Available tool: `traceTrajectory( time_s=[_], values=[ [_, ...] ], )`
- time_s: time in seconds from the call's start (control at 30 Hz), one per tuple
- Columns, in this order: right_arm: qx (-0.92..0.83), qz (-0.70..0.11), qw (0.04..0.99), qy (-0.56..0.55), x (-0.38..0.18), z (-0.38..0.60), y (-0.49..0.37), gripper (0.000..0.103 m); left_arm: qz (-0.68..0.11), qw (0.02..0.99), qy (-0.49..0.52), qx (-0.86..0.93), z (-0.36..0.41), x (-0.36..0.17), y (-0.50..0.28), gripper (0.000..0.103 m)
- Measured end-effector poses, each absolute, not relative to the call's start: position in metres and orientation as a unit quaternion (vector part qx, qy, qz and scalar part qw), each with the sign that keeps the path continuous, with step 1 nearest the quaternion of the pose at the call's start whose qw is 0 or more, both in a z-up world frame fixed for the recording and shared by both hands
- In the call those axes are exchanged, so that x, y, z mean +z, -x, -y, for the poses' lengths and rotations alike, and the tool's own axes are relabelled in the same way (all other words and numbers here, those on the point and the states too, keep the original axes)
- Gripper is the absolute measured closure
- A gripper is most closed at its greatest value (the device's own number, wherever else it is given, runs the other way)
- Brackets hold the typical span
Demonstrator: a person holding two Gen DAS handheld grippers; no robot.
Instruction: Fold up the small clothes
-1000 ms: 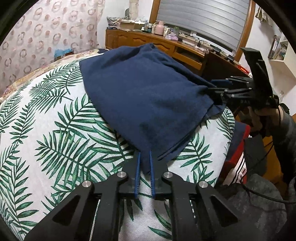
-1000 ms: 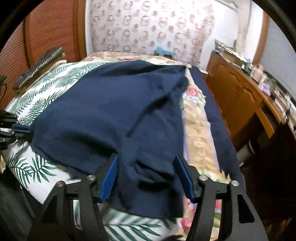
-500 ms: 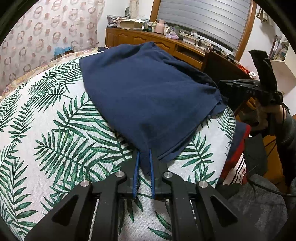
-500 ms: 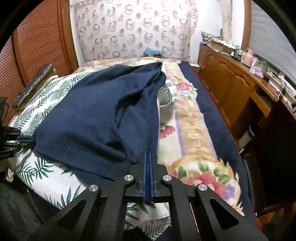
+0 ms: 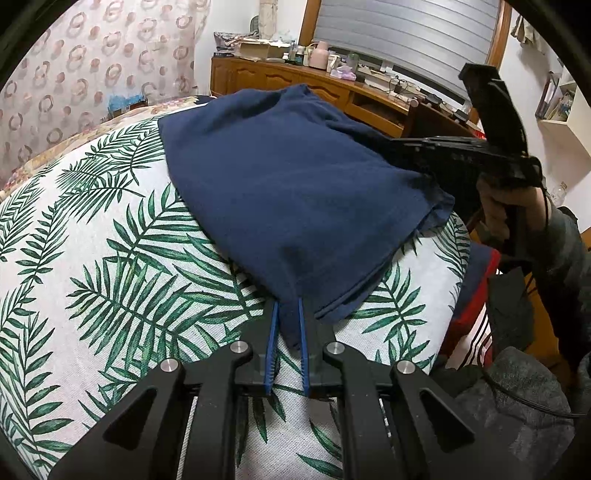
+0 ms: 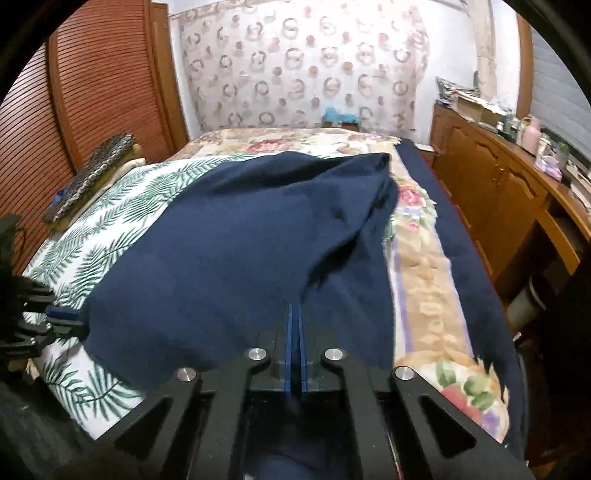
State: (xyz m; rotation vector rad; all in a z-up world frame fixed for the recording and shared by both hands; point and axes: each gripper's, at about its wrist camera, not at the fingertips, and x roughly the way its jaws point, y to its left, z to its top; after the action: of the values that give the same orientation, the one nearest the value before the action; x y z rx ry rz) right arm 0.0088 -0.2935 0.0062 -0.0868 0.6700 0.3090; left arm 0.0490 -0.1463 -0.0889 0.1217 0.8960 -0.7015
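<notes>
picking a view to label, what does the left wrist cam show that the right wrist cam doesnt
Only the left wrist view shows the person's hand gripping the right gripper, plus the window blind. Only the right wrist view shows the slatted wooden door and the floral blanket. Both show the navy garment on the palm-leaf bedcover, the wooden dresser, and the left gripper shut on a garment corner.

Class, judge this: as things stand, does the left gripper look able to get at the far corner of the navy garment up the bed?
Probably not right now. The left gripper is shut on the near corner of the navy garment, so it would have to let go first; nothing lies on the cloth between.
</notes>
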Motion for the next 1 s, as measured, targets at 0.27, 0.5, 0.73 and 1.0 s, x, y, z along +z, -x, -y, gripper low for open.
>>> traceTrajectory(
  time_s=[0.27,0.5,0.73,1.0],
  values=[
    [0.062,-0.339,0.939,0.004,0.006,0.324,-0.009,0.1,-0.422,0.841,-0.053,-0.333,0.145,-0.09,-0.048,0.093],
    [0.122,-0.313,0.941,0.036,0.017,0.298,0.007,0.038,-0.398,0.849,-0.05,-0.345,0.144,-0.073,-0.045,0.098],
    [0.221,-0.308,0.921,0.093,0.011,0.253,0.037,0.032,-0.338,0.869,-0.032,-0.361,0.146,-0.021,-0.059,0.098],
    [0.26,-0.329,0.899,0.128,-0.008,0.235,0.034,0.031,-0.315,0.881,-0.026,-0.353,0.154,-0.002,-0.091,0.098]
  ],
)
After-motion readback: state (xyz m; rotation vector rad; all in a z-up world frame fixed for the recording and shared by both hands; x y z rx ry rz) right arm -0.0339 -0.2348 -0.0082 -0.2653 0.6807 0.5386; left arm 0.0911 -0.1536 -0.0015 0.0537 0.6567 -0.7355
